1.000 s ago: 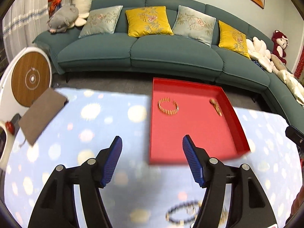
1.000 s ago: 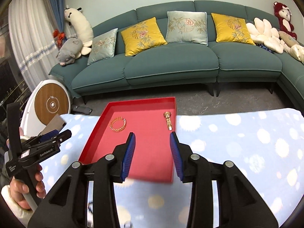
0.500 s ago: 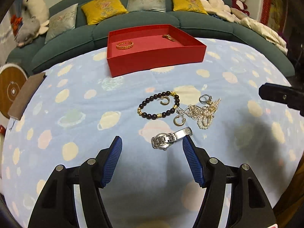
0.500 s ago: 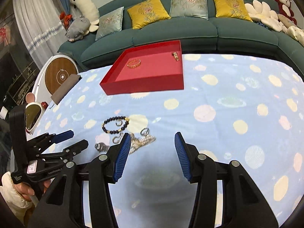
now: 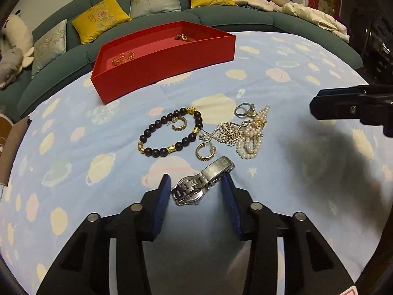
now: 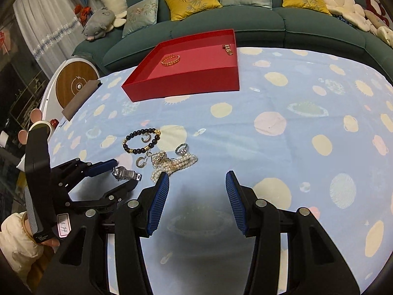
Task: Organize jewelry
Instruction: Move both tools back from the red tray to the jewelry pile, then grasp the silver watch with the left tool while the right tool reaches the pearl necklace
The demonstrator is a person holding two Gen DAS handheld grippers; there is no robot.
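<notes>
Two gold pieces lie in the red tray [image 5: 137, 78] at 11 o'clock while the left gripper [image 5: 195, 191] closes its fingers around the watch [image 5: 196, 184] on the counter [image 5: 73, 147]; the right gripper [image 6: 197, 196] is released, the pile unsorted.

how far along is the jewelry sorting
Early. Done: a gold bracelet and a gold clasp piece lie in the red tray. In hand: the left hand-held gripper is closing around the silver watch. Left: beaded bracelet, hoop earrings, ring, pearls.
</notes>
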